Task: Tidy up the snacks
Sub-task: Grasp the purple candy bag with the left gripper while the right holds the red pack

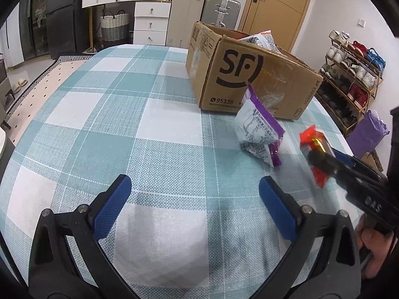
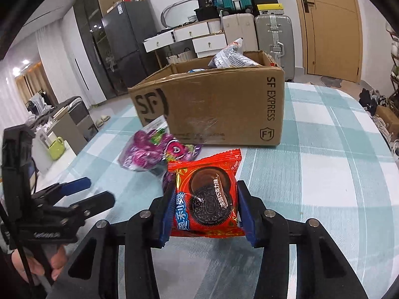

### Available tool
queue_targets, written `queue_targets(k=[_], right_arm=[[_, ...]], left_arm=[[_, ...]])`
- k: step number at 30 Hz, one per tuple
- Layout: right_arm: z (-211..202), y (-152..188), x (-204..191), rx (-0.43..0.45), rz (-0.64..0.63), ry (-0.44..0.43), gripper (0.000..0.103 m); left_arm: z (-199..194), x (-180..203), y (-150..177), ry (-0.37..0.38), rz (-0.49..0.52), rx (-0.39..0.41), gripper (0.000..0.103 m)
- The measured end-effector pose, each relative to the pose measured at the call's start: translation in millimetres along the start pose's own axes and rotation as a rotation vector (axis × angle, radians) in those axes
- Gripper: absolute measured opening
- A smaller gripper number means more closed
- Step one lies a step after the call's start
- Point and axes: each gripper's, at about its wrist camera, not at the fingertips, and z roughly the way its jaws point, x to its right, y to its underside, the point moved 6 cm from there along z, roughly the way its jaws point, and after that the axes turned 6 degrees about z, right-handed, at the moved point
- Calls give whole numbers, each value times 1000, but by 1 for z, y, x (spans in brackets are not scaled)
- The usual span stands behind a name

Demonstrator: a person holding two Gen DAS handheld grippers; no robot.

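My right gripper is shut on a red cookie packet and holds it above the checked table, in front of the SF cardboard box. It also shows in the left wrist view, with the red packet in its jaws. A purple snack bag lies on the table just before the box; it shows in the right wrist view too. A white snack bag sticks out of the box. My left gripper is open and empty over the tablecloth.
The table has a teal and white checked cloth. A shoe rack stands to the right of the table. Drawers, suitcases and a wooden door are behind it.
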Motion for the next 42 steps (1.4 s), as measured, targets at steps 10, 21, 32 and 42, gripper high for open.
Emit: queue_targets(k=[10,21,32,42], right_arm=[[-40,23,11,60,65,-42,46],[-56,23,19,128,84,-30,46],[-68,21,23,170,108,-67,47],[-70,21,34,176,169,-103,47]], left_arm=[[0,20,-5,-34,114,17,102],[7,27,-14,-20,111,-15,102],[18,47,-53,46,126,-16,102],[50,49,-73,79,85,-88,97]])
